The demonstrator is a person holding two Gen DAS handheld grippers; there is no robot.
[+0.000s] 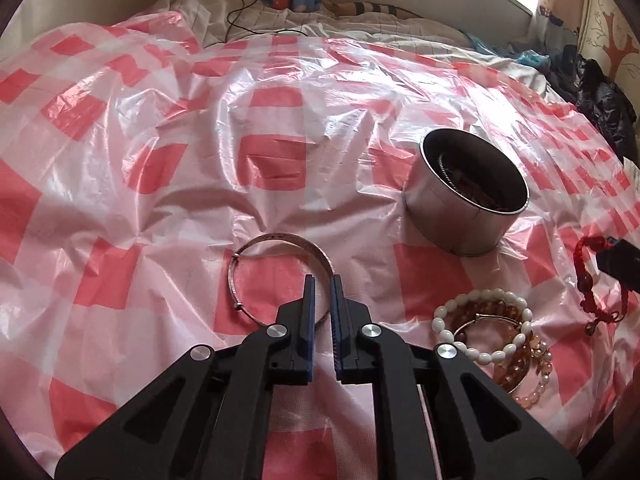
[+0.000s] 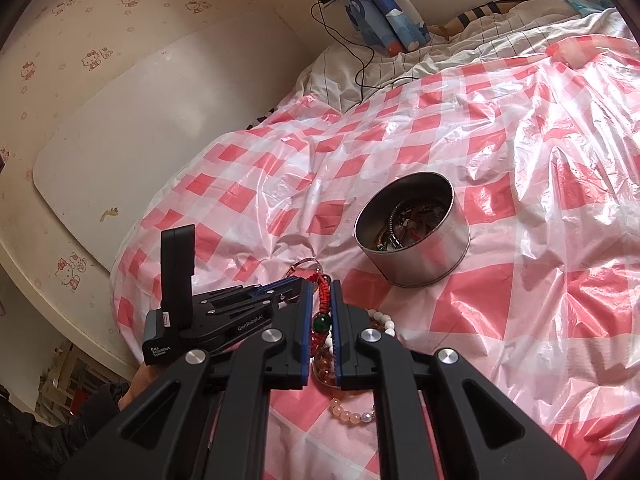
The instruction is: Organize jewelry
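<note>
A round metal tin (image 1: 466,196) with jewelry inside stands on the red-and-white checked plastic sheet; it also shows in the right wrist view (image 2: 416,236). My left gripper (image 1: 322,280) hovers over the near rim of a silver bangle (image 1: 256,248), its jaws narrowly apart with nothing between them. My right gripper (image 2: 321,284) is shut on a red cord bracelet (image 2: 325,300) with a green bead, seen from the left wrist as well (image 1: 588,276). A pile of white and amber bead bracelets (image 1: 492,332) lies under the right gripper (image 2: 380,320).
The plastic sheet (image 1: 260,120) covers a bed with rumpled bedding (image 2: 460,52) behind. A black cable (image 2: 360,56) runs across the bedding. A white board (image 2: 140,128) leans on the wall left of the bed. Dark clothes (image 1: 604,100) lie at the right edge.
</note>
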